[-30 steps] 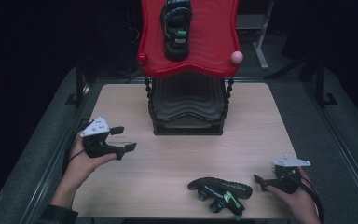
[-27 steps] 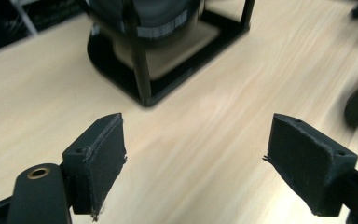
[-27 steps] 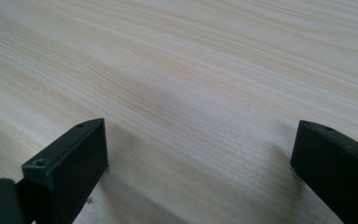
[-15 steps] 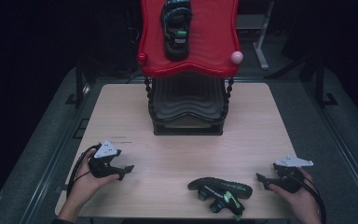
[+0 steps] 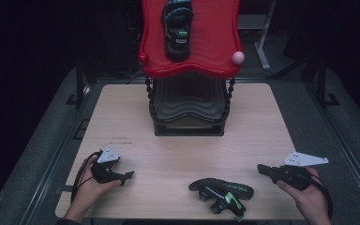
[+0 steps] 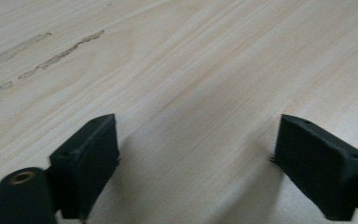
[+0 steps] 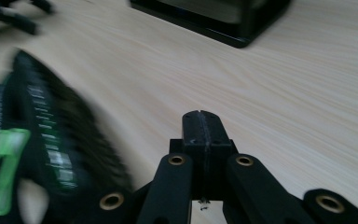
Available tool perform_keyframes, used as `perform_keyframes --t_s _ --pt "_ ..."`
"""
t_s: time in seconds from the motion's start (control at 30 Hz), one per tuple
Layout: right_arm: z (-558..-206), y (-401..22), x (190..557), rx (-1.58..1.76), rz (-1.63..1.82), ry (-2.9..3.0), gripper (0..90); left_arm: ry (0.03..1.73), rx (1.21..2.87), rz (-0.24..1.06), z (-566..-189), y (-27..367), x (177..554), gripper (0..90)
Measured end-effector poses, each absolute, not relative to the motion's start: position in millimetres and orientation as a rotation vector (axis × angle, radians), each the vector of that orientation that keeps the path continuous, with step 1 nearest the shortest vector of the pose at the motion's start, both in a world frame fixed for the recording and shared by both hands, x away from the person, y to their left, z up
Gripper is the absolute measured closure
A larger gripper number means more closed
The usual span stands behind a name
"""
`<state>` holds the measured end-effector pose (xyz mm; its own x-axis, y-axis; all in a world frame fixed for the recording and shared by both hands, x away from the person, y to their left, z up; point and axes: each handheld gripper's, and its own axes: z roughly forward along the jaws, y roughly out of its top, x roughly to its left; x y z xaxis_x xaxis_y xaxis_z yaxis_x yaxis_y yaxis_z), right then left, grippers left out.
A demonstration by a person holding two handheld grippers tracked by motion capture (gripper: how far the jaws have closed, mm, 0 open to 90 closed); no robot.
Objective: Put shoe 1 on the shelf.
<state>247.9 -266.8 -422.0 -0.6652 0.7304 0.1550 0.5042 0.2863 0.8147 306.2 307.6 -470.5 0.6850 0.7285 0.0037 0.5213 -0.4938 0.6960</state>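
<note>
The tabletop (image 5: 178, 140) in front of me is pale wood, with a red tiered shoe rack (image 5: 190, 42) at its far edge. One black-and-green shoe (image 5: 177, 26) already sits on the rack's top shelf. Its mate, the second shoe (image 5: 221, 193), lies on its side at the near edge, between my hands and nearer my right.

My right hand-held gripper (image 5: 262, 168) has just been closing; its jaws now meet with nothing between them, just beside the shoe. My left hand-held gripper (image 5: 124, 176) rests low over bare wood, its jaws spread wide and empty, having just opened a little further.

I judge the risk to be this: closed jaws could nudge the tipped shoe off the near edge, and a grip on its soft upper might slip.

I can read no brand or writing; the green markings are blurred.
</note>
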Motion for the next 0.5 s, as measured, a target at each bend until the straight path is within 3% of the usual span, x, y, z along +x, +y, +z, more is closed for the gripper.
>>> perform_keyframes --t_s 0.13,0.5 --pt "-411.3 -251.2 243.6 1.002 1.41 2.374 90.0 0.991 2.192 0.407 -474.4 307.8 307.9 0.0" --pt "-410.3 -206.0 229.0 0.827 1.489 2.525 90.0 0.991 2.192 0.407 -474.4 307.8 307.9 0.0"
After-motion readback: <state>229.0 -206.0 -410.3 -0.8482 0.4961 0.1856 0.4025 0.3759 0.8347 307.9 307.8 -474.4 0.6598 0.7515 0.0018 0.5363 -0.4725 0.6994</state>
